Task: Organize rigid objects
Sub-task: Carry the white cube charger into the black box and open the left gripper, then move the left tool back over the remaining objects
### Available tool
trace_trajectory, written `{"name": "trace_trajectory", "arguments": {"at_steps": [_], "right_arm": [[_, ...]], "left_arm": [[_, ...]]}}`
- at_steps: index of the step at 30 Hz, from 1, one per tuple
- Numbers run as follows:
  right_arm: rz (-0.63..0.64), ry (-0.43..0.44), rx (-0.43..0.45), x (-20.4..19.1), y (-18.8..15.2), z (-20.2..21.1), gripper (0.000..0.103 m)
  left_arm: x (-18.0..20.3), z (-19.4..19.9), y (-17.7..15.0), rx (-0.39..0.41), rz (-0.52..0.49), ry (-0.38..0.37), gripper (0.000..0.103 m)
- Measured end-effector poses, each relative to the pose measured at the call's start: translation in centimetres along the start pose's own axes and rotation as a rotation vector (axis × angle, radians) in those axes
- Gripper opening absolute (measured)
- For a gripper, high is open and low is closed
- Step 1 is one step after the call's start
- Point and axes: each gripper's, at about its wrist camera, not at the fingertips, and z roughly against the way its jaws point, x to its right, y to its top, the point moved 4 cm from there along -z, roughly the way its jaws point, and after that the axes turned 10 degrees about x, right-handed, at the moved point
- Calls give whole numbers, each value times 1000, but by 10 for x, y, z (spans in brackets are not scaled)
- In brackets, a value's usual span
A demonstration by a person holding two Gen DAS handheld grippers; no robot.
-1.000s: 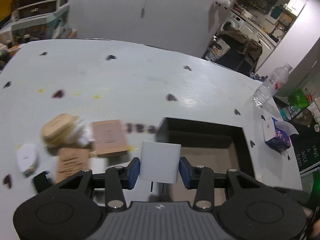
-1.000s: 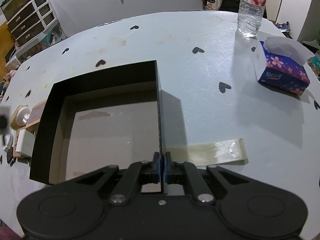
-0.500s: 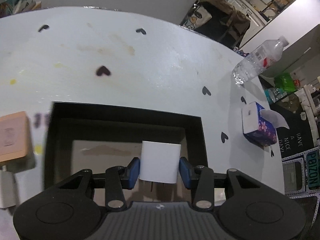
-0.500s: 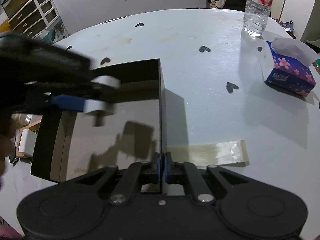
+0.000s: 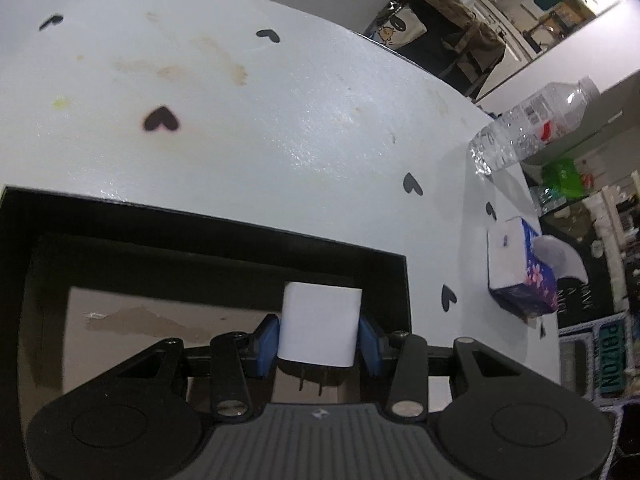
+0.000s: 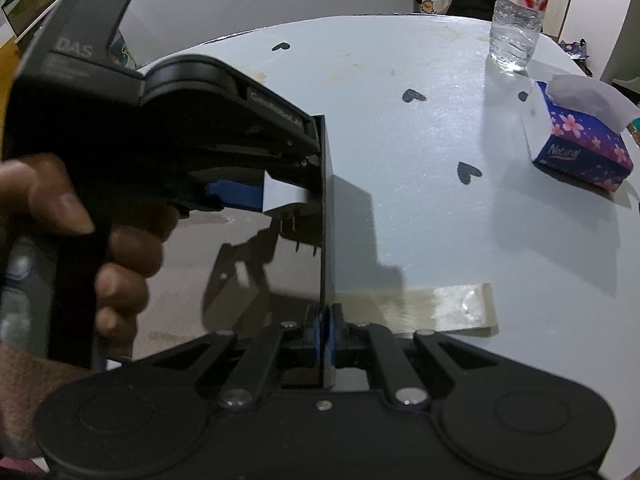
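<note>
My left gripper [image 5: 319,336] is shut on a white plug adapter [image 5: 320,326], prongs pointing down, and holds it just above the floor of the black open box [image 5: 224,236], near its right wall. In the right wrist view the left gripper [image 6: 276,194] and the adapter [image 6: 285,195] hang inside the box by the right wall [image 6: 326,216]. My right gripper [image 6: 325,330] is shut on the near end of that right wall.
On the pale table with black heart marks [image 5: 248,112] stand a water bottle [image 6: 518,12] and a blue tissue box [image 6: 580,144] at the right. A strip of clear tape [image 6: 424,306] lies right of the box. A hand [image 6: 100,240] holds the left gripper.
My left gripper has carried the adapter from left of the box over it and down into it, toward the right wall. My right gripper has kept its hold on the wall.
</note>
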Motion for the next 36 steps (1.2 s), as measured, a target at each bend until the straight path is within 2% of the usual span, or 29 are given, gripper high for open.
{"name": "trace_trajectory", "arguments": {"at_steps": [3,5,8,19,23,29,36], "right_arm": [[-10,2,1,1,0,0,5],[-13,2,1,1,0,-1,5],[-18,6,0,2,-1,-1,6],[-8,22,5,3,-1,-1,6],[-3,26,6,2,-1,0,6],[1,32,7,3,0,1,6],[4,30,9,3,-1,2,6]], "left_arm": [[-5,0,1,-4,20,-13,50],[-5,5,3,8,11,-11,61],[-7,13,4,17,16,-32,72],[-8,63,-6,49,-70,-57,74],[-15,88,-9,81,-121,-36,87],[-24,123,-18,121,-208,-2,100],[-34,158,-33,180,-297,26,103]]}}
